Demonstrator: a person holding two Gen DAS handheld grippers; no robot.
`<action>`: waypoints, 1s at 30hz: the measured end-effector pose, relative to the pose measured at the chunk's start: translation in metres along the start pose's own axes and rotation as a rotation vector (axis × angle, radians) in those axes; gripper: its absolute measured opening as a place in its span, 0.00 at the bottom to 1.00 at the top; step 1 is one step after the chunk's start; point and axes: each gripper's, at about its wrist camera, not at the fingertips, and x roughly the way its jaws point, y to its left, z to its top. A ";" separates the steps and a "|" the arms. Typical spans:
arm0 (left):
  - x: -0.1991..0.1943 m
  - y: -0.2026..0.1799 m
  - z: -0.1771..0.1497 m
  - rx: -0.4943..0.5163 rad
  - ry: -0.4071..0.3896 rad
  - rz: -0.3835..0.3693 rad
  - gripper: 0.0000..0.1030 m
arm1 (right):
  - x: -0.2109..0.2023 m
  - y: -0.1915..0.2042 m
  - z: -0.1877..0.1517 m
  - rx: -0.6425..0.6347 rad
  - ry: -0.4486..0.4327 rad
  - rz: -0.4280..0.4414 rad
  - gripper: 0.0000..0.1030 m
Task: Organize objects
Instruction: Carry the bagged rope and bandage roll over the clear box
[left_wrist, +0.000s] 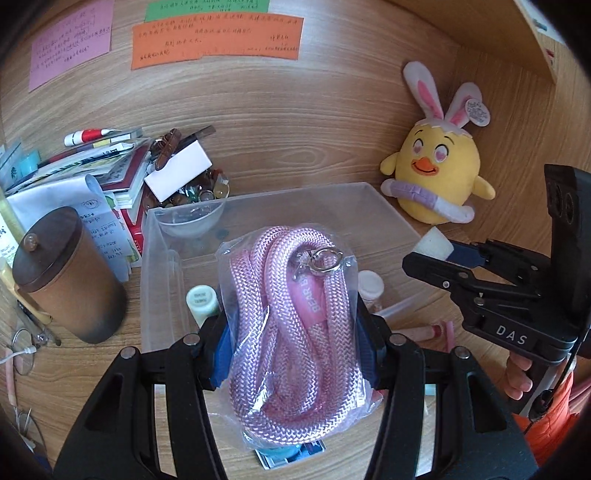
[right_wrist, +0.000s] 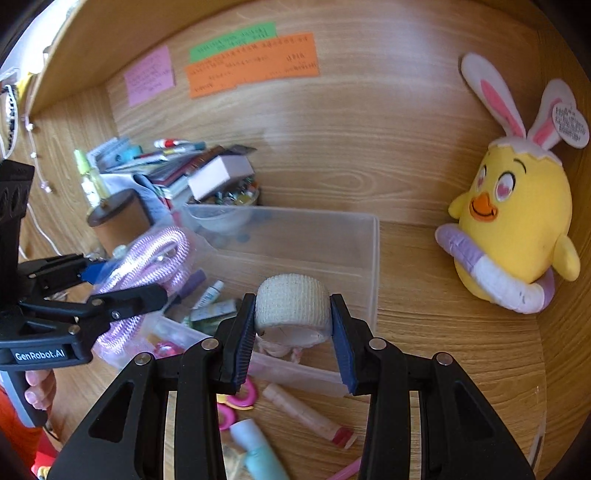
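Note:
My left gripper (left_wrist: 291, 343) is shut on a pink braided rope in a clear plastic bag (left_wrist: 291, 317) and holds it above the near edge of a clear plastic bin (left_wrist: 258, 199). The rope also shows in the right wrist view (right_wrist: 155, 254). My right gripper (right_wrist: 293, 325) is shut on a cream bandage roll (right_wrist: 291, 299) and holds it over the bin (right_wrist: 369, 266). The right gripper also shows in the left wrist view (left_wrist: 432, 254), at the bin's right side. Small tubes and bottles (right_wrist: 214, 295) lie inside the bin.
A yellow chick plush with bunny ears (right_wrist: 517, 229) leans in the right corner. A brown lidded canister (left_wrist: 70, 273), stacked books and papers (left_wrist: 92, 166) and a bowl of trinkets (left_wrist: 192, 195) stand left. Tubes and pink rings (right_wrist: 306, 413) lie on the desk in front.

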 end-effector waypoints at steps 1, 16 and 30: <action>0.003 0.001 0.001 -0.001 0.006 -0.003 0.53 | 0.003 -0.002 -0.001 0.007 0.009 0.000 0.34; 0.031 0.002 0.019 -0.025 0.063 -0.051 0.54 | 0.024 -0.006 -0.003 0.015 0.076 0.008 0.35; -0.014 0.002 0.022 -0.003 -0.046 0.004 0.73 | -0.006 0.003 0.000 -0.002 0.013 0.027 0.56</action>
